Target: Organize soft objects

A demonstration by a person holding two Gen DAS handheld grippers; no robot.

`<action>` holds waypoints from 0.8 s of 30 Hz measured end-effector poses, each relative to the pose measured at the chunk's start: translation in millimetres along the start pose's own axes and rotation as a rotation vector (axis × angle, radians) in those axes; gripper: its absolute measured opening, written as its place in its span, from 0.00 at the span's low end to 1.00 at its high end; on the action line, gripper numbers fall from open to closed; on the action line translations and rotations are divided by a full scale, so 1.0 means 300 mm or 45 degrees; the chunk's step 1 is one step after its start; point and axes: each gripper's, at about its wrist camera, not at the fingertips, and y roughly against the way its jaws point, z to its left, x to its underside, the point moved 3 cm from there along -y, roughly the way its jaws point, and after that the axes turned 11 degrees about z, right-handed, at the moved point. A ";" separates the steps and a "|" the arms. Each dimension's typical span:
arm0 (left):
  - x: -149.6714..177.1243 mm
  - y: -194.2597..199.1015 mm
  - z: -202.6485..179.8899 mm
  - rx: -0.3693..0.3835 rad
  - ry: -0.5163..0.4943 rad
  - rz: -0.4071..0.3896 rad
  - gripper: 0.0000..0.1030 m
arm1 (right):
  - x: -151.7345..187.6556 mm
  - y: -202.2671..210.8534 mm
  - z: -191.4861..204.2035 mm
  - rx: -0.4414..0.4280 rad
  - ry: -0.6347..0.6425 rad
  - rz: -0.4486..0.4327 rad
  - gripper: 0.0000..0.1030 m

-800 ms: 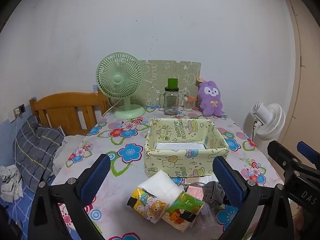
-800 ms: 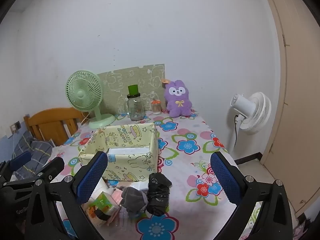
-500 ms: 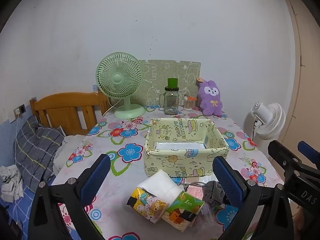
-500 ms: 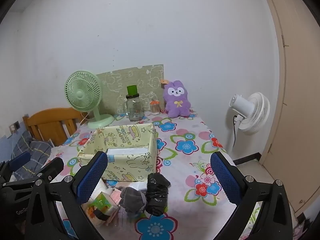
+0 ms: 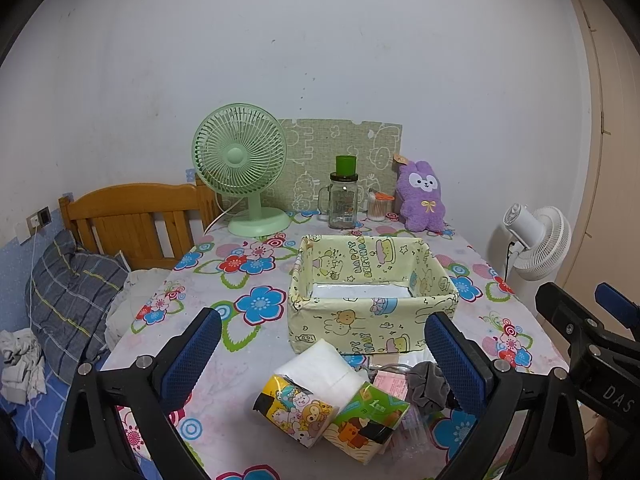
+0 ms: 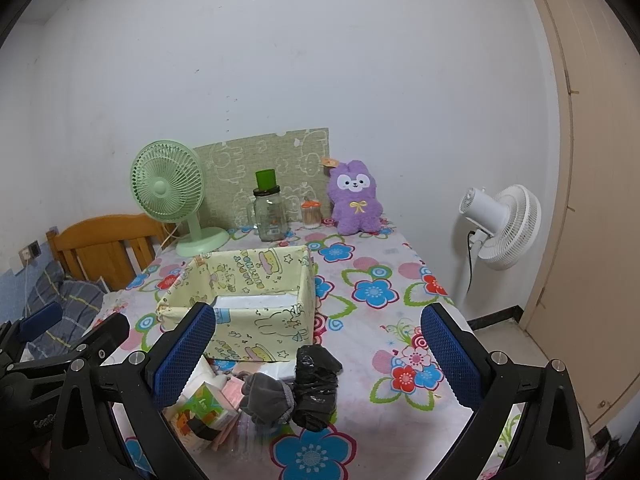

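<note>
Nothing on the counter (image 5: 256, 288) had shifted over the last second: both views matched the earlier ones, with only a slight drift of the right camera's framing. That meant the sorting had not begun, judging by the box (image 5: 372, 316), which held nothing but its pale lining. All the soft things lay in a heap just in front of the box, on its near side: a white tissue pack (image 5: 320, 368), a cartoon-print pack (image 5: 294, 408) and a green pack (image 5: 366, 420) touching one another, a pink packet (image 5: 390, 384) behind them, a grey cloth (image 6: 266, 398) beside that, and a black bag roll (image 6: 316, 384) at the heap's right end. The purple plush (image 5: 424, 196) sat well behind the box, against the wall. The left gripper (image 5: 320, 364) hung over the near edge of the counter, tilted gently downward toward the heap, its fingers (image 5: 194, 354) spread as wide as they go with nothing between the pads. The right gripper (image 6: 314, 360) hung beside it at a like downward tilt, fingers (image 6: 450, 354) equally wide and empty, aimed past the black roll toward the box's right corner. Either one seemed placed to start on the heap.
</note>
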 end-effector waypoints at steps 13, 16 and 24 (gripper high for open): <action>0.009 -0.034 0.007 0.008 0.005 0.010 0.96 | -0.007 -0.015 -0.001 0.001 -0.004 0.017 1.00; 0.012 -0.046 0.008 0.009 0.007 0.021 0.95 | -0.009 -0.026 0.002 0.001 0.000 0.024 1.00; 0.022 -0.085 0.019 0.003 0.000 0.062 0.93 | -0.002 -0.062 0.023 0.018 0.030 0.036 1.00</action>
